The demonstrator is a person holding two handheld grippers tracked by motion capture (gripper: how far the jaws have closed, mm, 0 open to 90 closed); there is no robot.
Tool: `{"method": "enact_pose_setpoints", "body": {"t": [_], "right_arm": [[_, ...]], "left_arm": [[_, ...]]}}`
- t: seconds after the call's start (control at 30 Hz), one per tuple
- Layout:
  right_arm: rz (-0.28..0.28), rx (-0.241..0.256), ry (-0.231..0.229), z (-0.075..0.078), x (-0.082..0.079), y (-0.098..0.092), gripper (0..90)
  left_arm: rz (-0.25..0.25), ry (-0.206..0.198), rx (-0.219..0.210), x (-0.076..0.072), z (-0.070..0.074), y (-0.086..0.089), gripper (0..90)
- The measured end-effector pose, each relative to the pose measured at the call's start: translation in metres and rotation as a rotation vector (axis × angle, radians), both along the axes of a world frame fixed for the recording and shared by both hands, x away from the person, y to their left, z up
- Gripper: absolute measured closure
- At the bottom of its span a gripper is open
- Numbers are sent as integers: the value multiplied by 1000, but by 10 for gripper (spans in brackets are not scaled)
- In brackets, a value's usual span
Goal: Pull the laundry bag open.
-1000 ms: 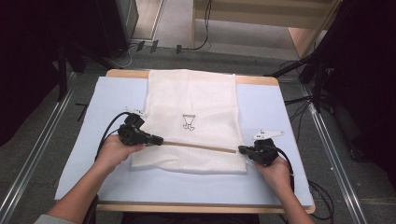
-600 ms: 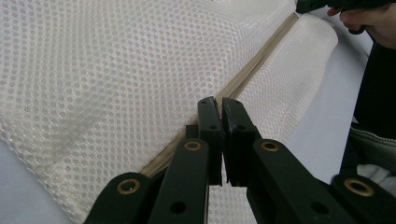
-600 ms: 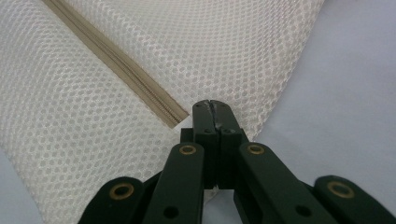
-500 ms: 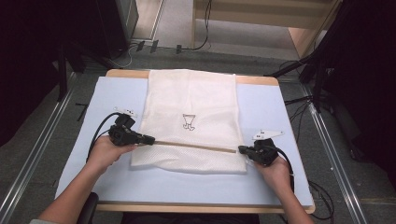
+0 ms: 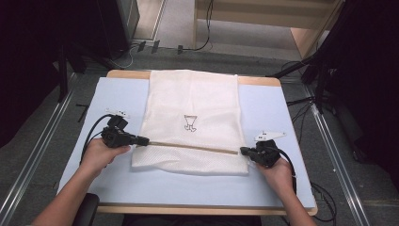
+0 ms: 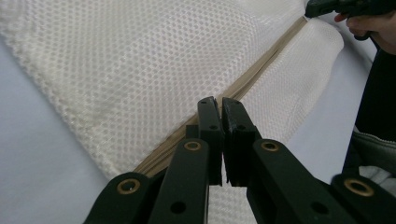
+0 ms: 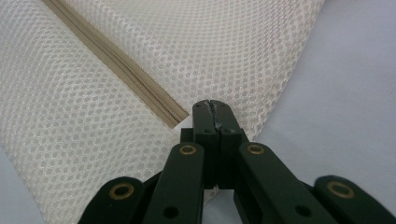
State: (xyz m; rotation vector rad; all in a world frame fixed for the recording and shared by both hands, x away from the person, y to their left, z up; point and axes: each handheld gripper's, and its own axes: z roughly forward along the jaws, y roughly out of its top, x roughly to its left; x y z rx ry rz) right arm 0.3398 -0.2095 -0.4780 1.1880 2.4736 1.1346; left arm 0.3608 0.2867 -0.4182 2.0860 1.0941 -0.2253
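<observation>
A pale blue surface [image 5: 273,117] is seen in the high view, and a white mesh bag [image 5: 193,103] is laid flat on its middle. A beige zipper [image 5: 193,147] is run across the bag near its front edge, from one side to the other. The left hand-held gripper [image 5: 143,141] is placed at the left end of the zipper, its jaws almost together with a thin gap; whether anything is pinched cannot be told. The right hand-held gripper [image 5: 244,150] is closed at the bag's right edge, just beside the zipper's end.
</observation>
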Motion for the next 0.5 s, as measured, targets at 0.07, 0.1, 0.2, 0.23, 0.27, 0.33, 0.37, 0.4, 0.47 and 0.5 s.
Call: {"method": "enact_pose_setpoints", "body": {"t": [0.07, 0.1, 0.2, 0.23, 0.27, 0.33, 0.37, 0.4, 0.47, 0.5], "right_arm": [[1, -2, -1, 0, 0, 0, 900], [0, -4, -1, 0, 0, 0, 900], [1, -2, -1, 0, 0, 0, 900], [0, -1, 0, 0, 0, 0, 900], [0, -1, 0, 0, 0, 0, 900], [0, 1, -1, 0, 0, 0, 900], [0, 1, 0, 0, 0, 0, 900], [0, 0, 0, 0, 0, 0, 900], [0, 1, 0, 0, 0, 0, 900], [0, 1, 0, 0, 0, 0, 900]], "left_arm": [[6, -3, 3, -1, 0, 3, 886], [9, -1, 0, -1, 0, 4, 886], [13, -1, -1, -2, 0, 8, 886], [17, -3, 7, -2, 0, 10, 886], [22, -3, 8, -3, 0, 12, 886], [30, -1, 7, -3, 0, 16, 886], [37, 3, 2, -3, -1, 18, 886], [39, 2, 7, -4, -1, 20, 886], [52, 2, 11, -5, -1, 25, 886], [56, 2, 7, -5, -1, 28, 886]]}}
